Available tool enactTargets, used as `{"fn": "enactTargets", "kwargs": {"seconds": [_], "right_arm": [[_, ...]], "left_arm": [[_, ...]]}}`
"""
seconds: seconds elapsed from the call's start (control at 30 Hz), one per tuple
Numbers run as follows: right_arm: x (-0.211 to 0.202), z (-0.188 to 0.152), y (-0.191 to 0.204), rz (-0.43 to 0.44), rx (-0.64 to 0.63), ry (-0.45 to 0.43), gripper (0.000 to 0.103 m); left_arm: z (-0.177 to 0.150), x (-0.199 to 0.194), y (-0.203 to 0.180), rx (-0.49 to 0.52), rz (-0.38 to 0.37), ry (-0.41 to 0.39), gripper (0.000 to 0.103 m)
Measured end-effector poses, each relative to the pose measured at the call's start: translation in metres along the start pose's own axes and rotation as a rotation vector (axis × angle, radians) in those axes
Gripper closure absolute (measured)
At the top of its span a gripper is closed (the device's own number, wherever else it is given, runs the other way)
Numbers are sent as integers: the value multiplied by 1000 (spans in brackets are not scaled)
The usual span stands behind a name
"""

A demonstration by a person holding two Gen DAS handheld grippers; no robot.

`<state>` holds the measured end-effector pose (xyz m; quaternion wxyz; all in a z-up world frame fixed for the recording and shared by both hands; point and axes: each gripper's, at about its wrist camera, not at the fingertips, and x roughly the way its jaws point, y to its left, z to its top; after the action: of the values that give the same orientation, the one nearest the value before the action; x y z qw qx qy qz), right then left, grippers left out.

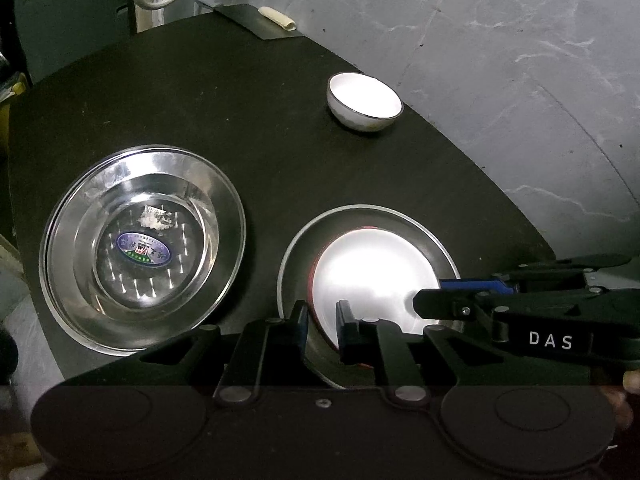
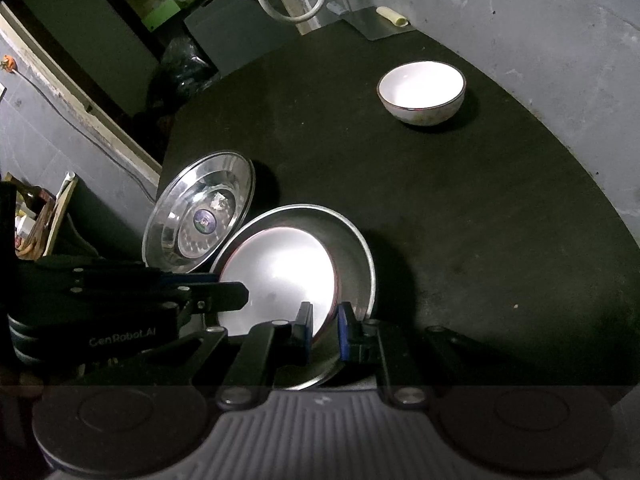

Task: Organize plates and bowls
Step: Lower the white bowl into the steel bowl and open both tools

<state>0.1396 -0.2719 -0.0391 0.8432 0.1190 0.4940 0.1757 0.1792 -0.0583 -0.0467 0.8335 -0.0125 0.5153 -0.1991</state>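
Dark round surface holds a steel dish with a white plate inside. Left claw and right claw both pinch the plate's rim. Uneven pulling could make it slip and clang down.

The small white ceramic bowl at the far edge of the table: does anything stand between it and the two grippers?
Nothing visible does. Only bare dark tabletop separates the small white ceramic bowl from the right gripper and left gripper, both at the white plate.
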Motion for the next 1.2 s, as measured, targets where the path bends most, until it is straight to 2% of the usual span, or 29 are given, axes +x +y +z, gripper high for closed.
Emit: {"fn": "enactTargets", "kwargs": {"seconds": [0.87,1.2], "right_arm": [[3,4,-1,-7,13,12,86],[3,4,5,-26,-31,13,80]], "left_arm": [[3,4,3,-2,-19,13,82],[3,4,4,-16,-27,19,79]]}}
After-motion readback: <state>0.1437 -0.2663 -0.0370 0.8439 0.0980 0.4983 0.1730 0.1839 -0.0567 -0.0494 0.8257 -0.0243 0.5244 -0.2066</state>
